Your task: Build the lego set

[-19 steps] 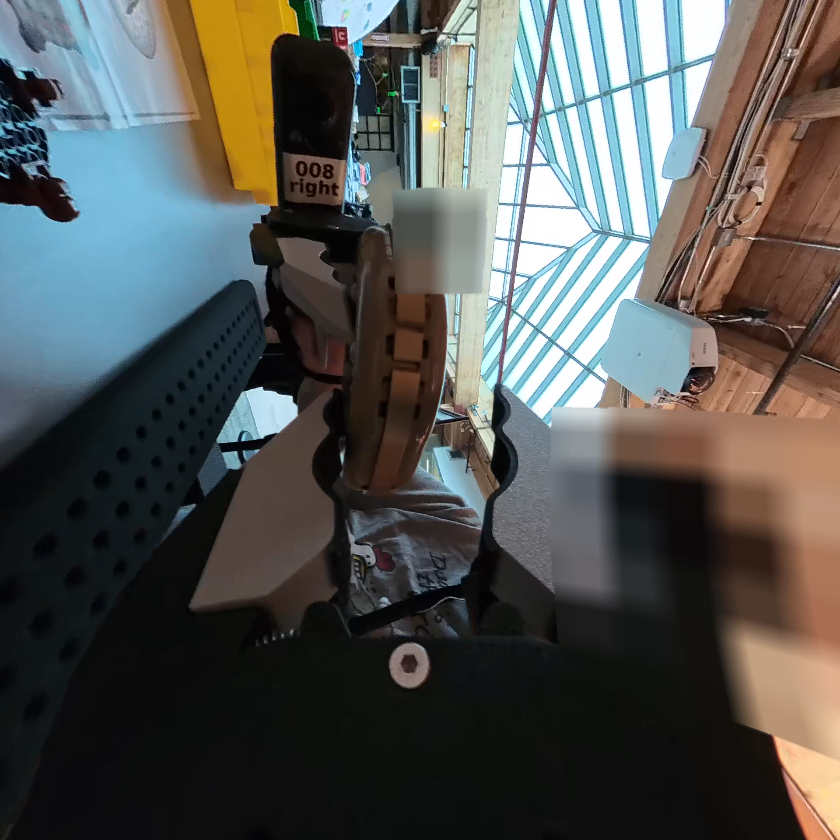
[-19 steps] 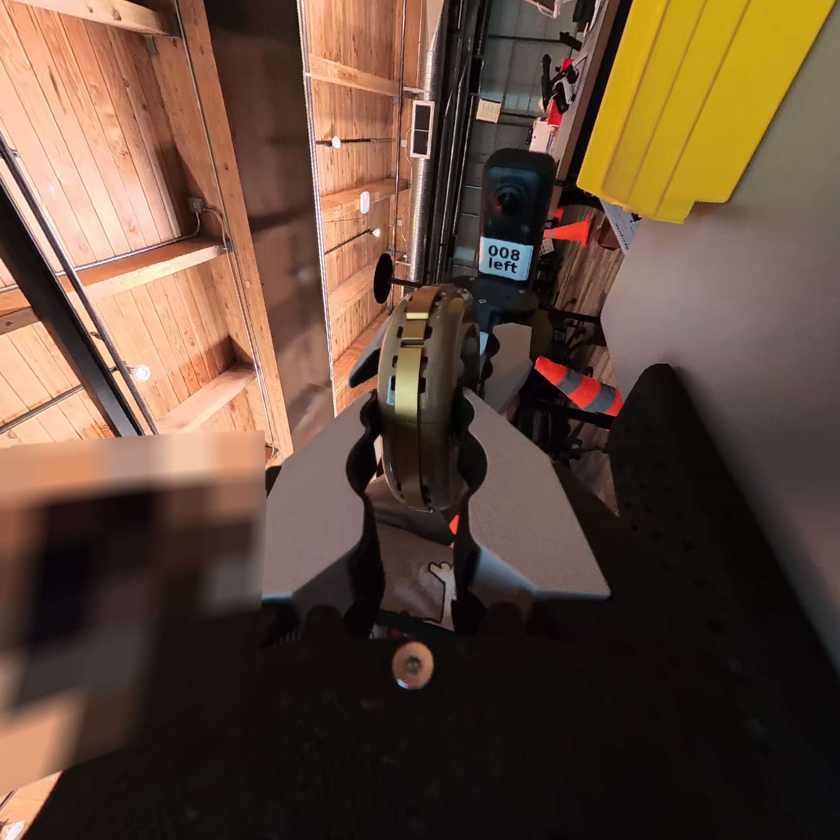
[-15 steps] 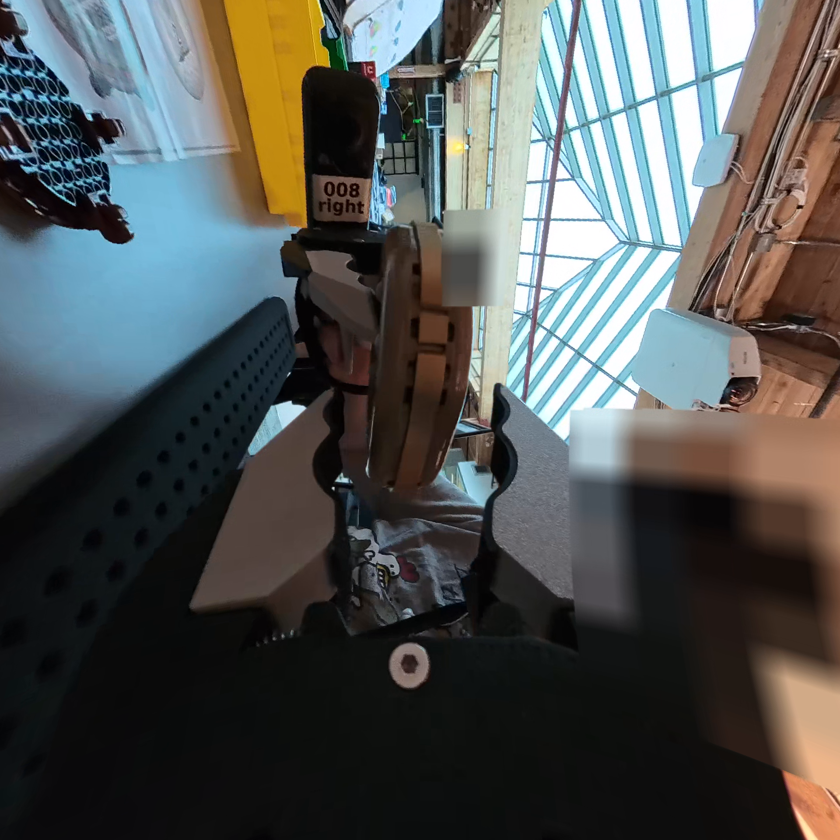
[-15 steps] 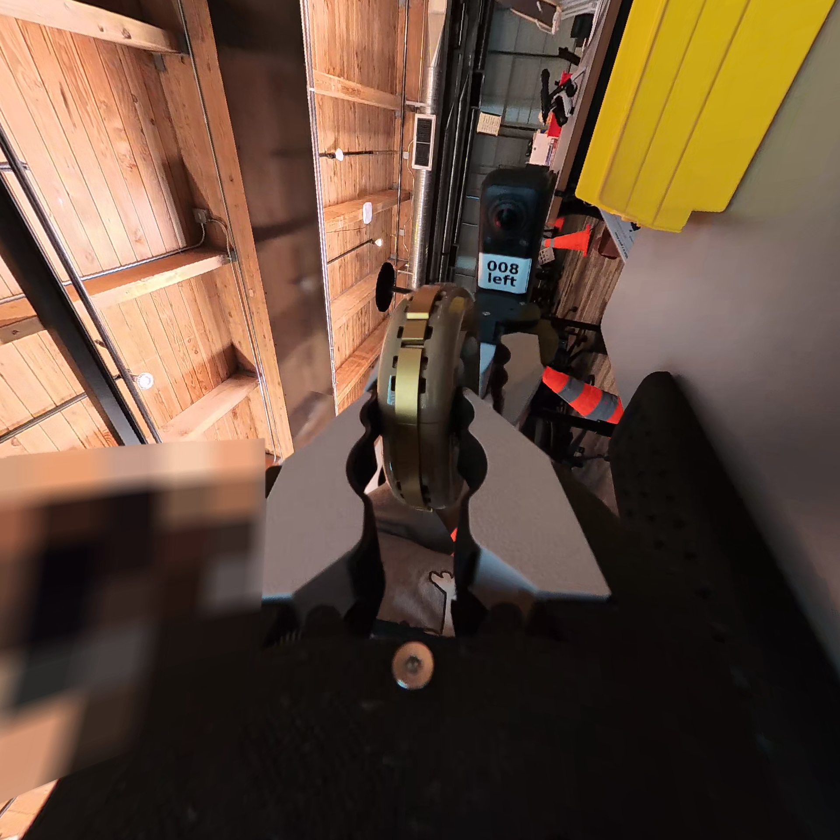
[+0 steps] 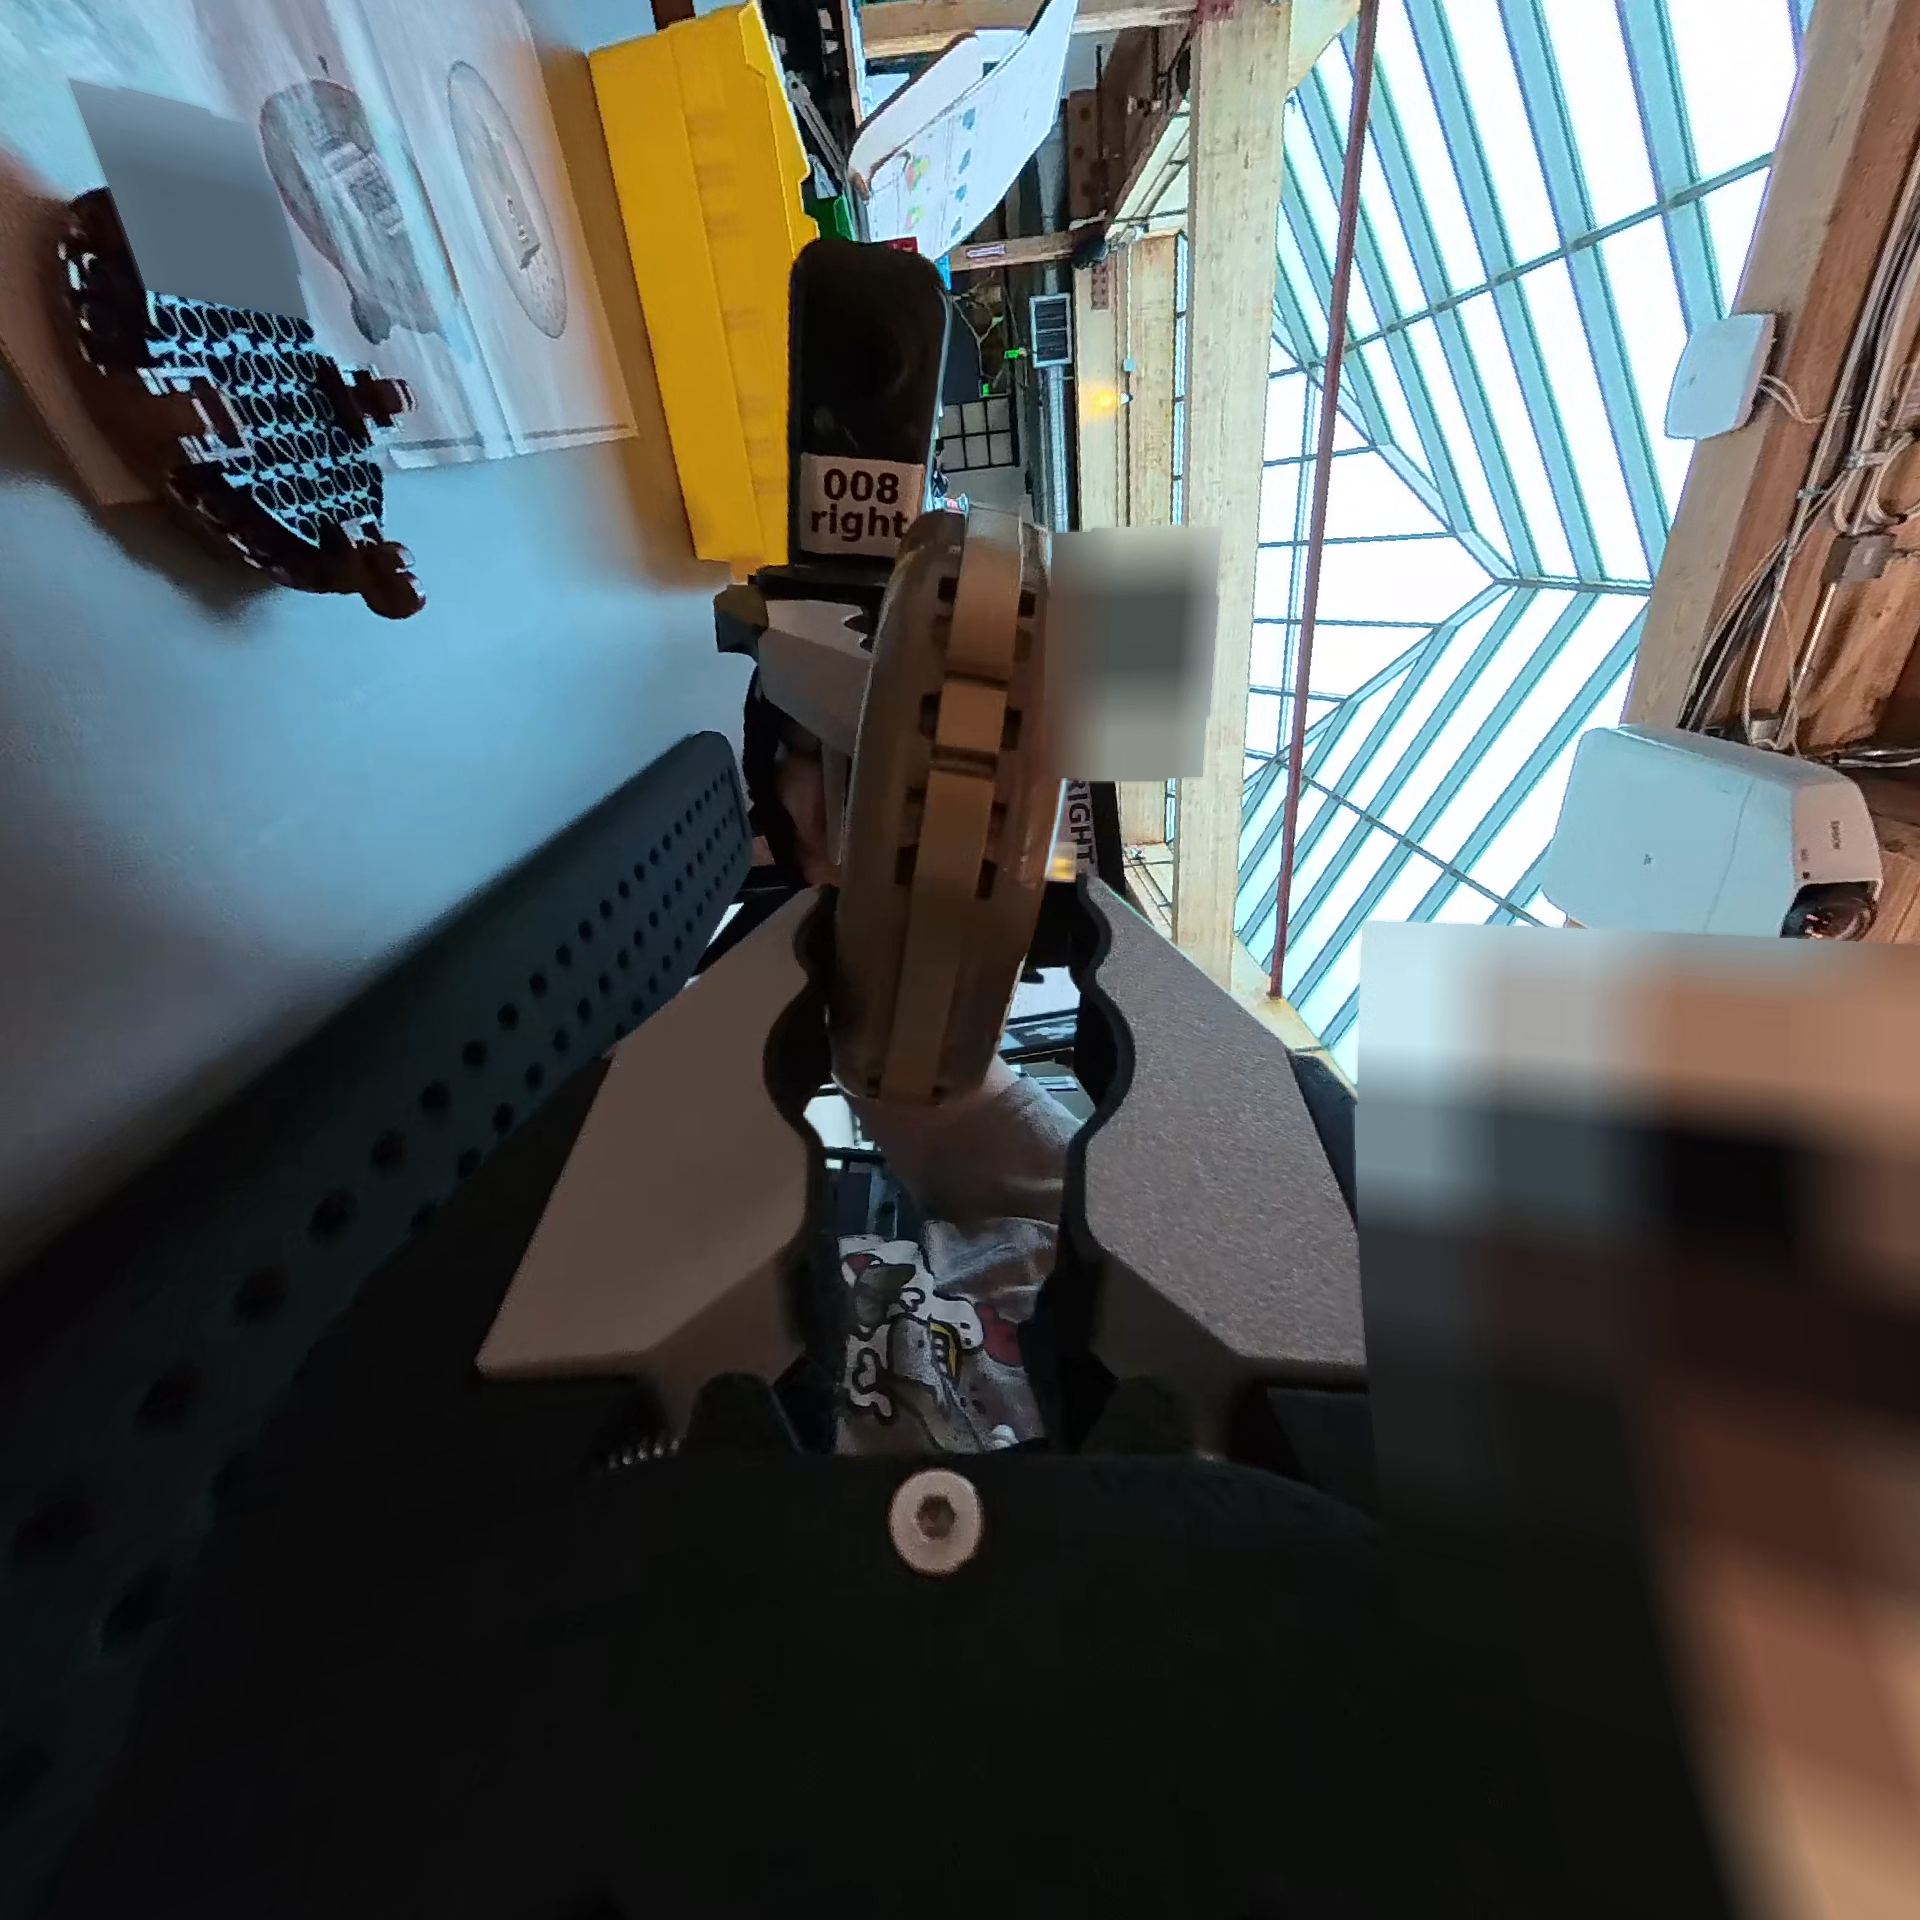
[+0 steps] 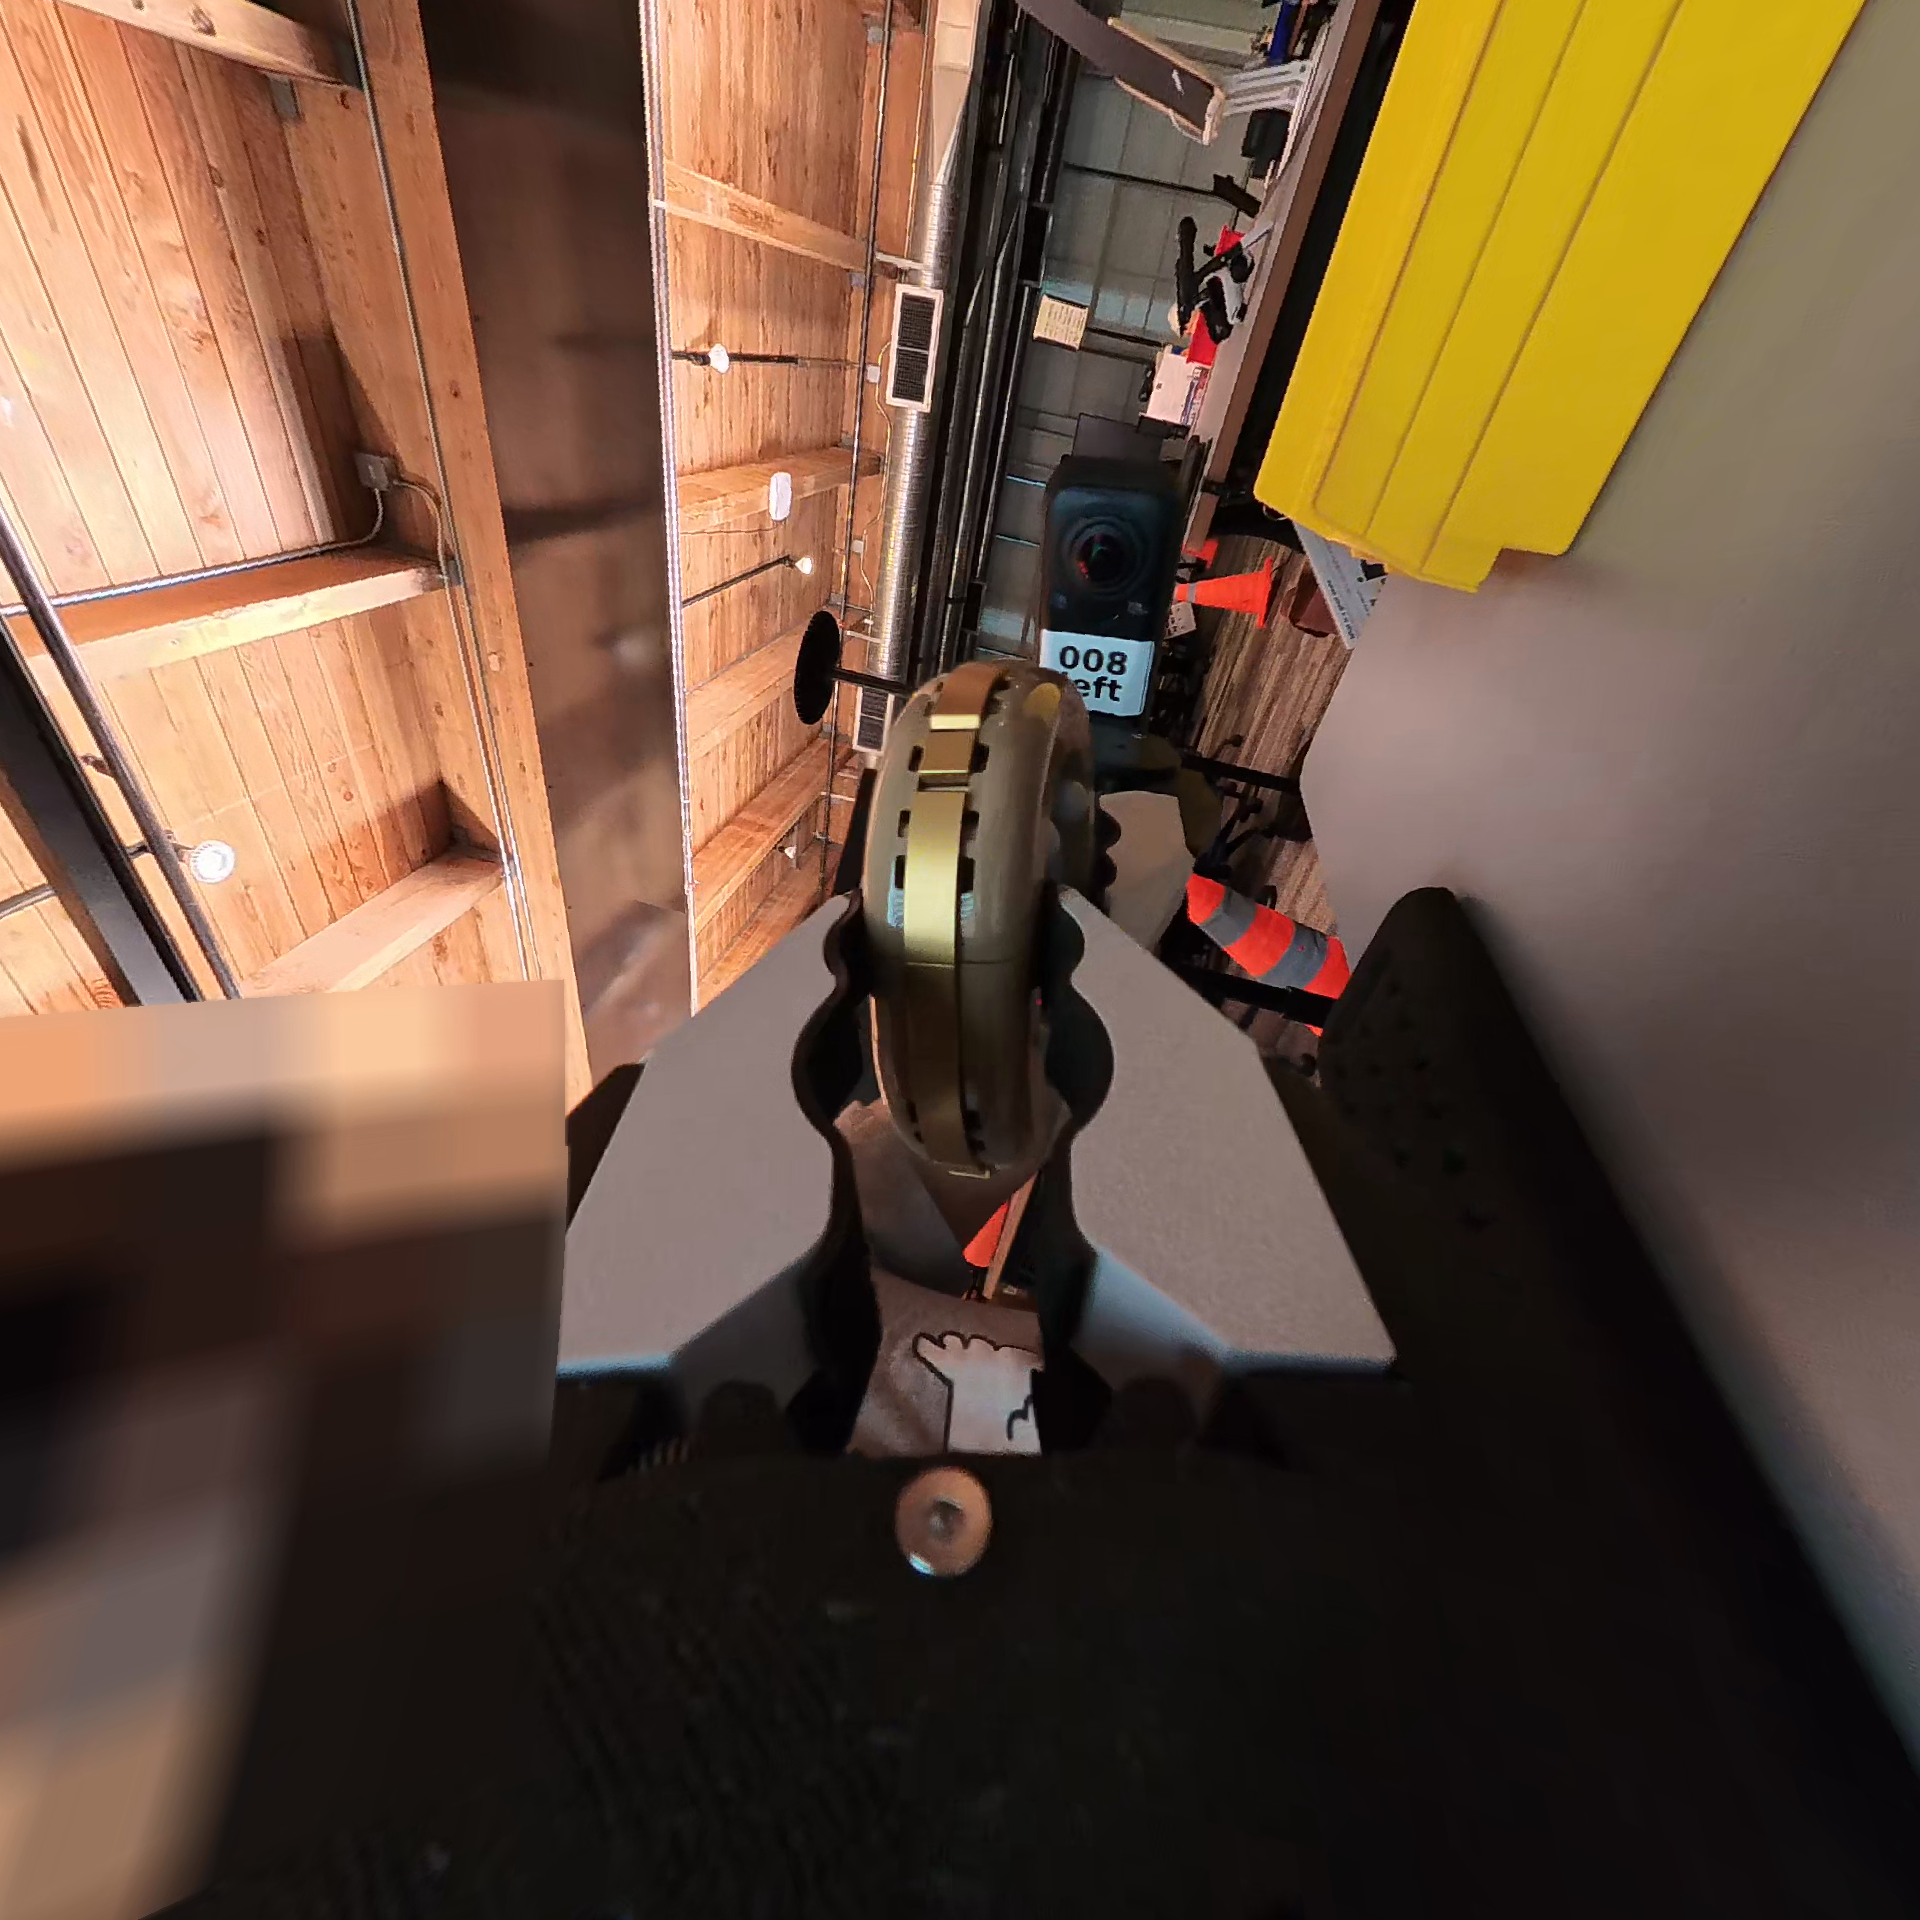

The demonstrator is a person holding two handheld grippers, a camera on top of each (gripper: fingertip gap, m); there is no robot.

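Note:
A round tan and gold Lego assembly (image 6: 961, 935) is clamped edge-on between my right gripper's (image 6: 956, 925) fingers, held up in the air. In the left wrist view the same assembly (image 5: 935, 831) stands between my left gripper's (image 5: 945, 966) spread fingers, close to the left finger (image 5: 727, 1091) with a gap to the right one. The left gripper is open. The two grippers face each other; the right gripper's body (image 5: 862, 416) shows behind the assembly, and the left gripper's body (image 6: 1107, 561) shows in the right wrist view. A brown studded Lego plate (image 5: 239, 416) lies on the table.
Printed instruction pages (image 5: 436, 260) and a yellow bin (image 5: 707, 312) lie on the pale table (image 5: 260, 779), at the left of this tilted view. The bin (image 6: 1538, 260) also shows in the right wrist view. A person's printed shirt (image 5: 935, 1351) is behind the fingers. Orange cones (image 6: 1268, 945) stand farther off. The tips of both grippers are at nearly the same place.
The left gripper has swung so that more of the table, the brown plate and the pages come into view. The assembly stays clamped in the right gripper, between the left gripper's open fingers.

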